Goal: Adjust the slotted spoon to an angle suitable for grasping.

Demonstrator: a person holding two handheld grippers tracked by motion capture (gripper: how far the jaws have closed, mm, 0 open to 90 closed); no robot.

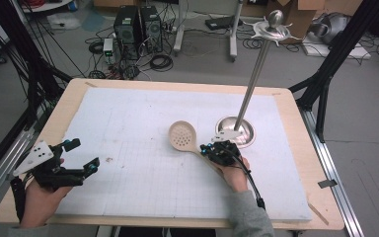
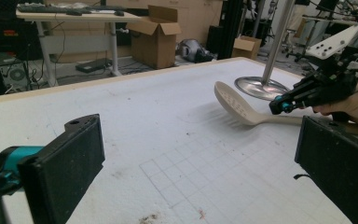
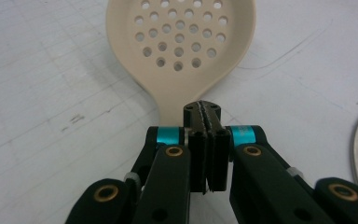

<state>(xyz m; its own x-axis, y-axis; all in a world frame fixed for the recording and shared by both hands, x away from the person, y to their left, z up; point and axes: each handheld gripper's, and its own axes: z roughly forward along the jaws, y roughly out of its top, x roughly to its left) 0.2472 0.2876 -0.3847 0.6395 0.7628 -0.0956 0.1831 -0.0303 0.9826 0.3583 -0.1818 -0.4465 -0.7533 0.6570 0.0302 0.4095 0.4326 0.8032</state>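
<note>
**Two grippers, one slotted spoon**

Two grippers are in my hands at the white foam board (image 1: 143, 123), and I place everything against the steel stand (image 1: 237, 129), whose round base sits toward the board's right side with its pole leaning up and away.

My right gripper (image 1: 208, 148) lies just beside that base, on the side nearer me. Its jaws are pressed together until only a thin seam shows between the pads in the right gripper view. The beige slotted spoon (image 3: 179, 51) has its perforated bowl to the left of the stand's base, and its handle runs back toward my right hand (image 1: 234, 175), passing beneath the closed jaw tips. The jaws look clamped on the neck of the handle, though their own bodies hide the contact, so I cannot be certain. In the left gripper view the bowl looks raised slightly off the board, tilted, with a soft shadow under it.

My left gripper (image 1: 81, 158) is well apart from the stand, near the board's left edge. Its jaws stand wide with nothing between them, pointing across the board toward the spoon.
</note>
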